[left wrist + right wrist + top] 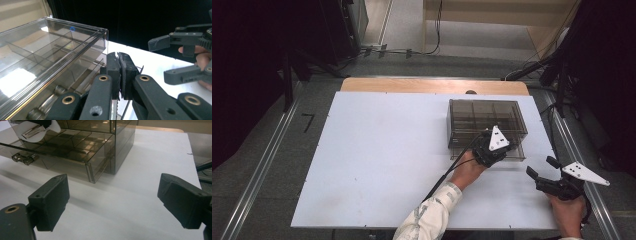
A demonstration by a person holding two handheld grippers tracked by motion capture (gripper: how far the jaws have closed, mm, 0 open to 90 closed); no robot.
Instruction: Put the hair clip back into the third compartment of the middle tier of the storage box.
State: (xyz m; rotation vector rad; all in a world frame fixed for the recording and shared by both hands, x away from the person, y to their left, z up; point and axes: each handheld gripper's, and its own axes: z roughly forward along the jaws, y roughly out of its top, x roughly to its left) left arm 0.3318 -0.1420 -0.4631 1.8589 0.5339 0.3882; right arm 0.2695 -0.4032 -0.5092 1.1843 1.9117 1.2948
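Note:
A smoked clear drawer box stands at the right back of the white table. Its bottom drawer is pulled out a little, and a metal handle shows on the drawer's front. My left gripper is at the box's front, above the open drawer. In the left gripper view its jaws are pressed together with nothing visible between them, and the handle lies low to their left. My right gripper is held open near the table's right front, apart from the box, with bare table between its fingers.
The table's right edge runs close beside the box and the right gripper. A wooden strip borders the far edge. Cables and stands sit on the floor beyond. A cable trails from the left gripper.

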